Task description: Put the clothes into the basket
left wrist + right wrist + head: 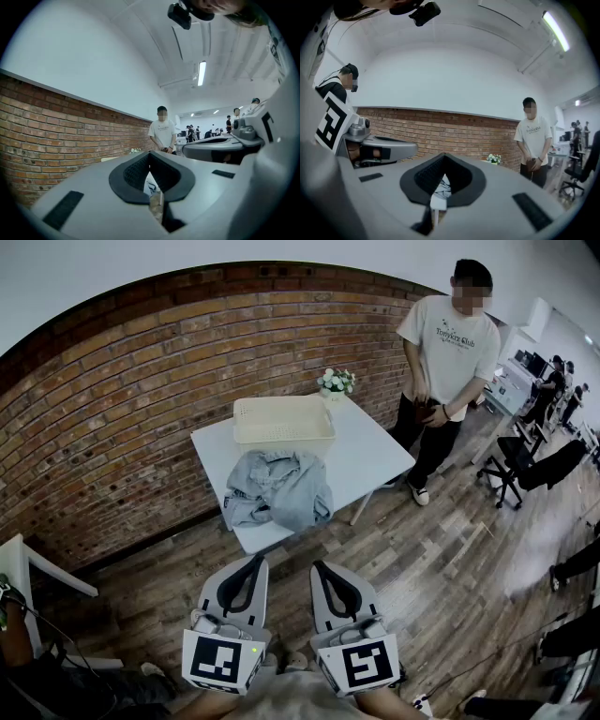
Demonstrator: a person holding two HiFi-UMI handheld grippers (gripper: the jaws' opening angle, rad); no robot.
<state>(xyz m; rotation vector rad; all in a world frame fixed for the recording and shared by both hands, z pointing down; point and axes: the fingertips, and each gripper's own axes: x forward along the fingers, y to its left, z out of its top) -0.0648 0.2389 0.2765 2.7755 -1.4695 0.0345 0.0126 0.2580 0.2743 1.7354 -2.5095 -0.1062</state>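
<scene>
Table edge [361,482] holds clothes [278,488]; left gripper [253,563] and right gripper [321,568], both closed, hover well back.

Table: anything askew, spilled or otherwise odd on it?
Only the clothes: a crumpled grey heap at the table's near-left edge, seemingly drooping over it. The basket sits flat and empty; the flowers stand upright.

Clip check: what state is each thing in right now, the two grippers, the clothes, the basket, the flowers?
Left gripper: shut, empty, short of the table.
Right gripper: shut, empty, short of the table.
Basket: upright on the table, empty.
Clothes: crumpled heap on the table, outside the basket.
Flowers: upright at the table's far corner.
</scene>
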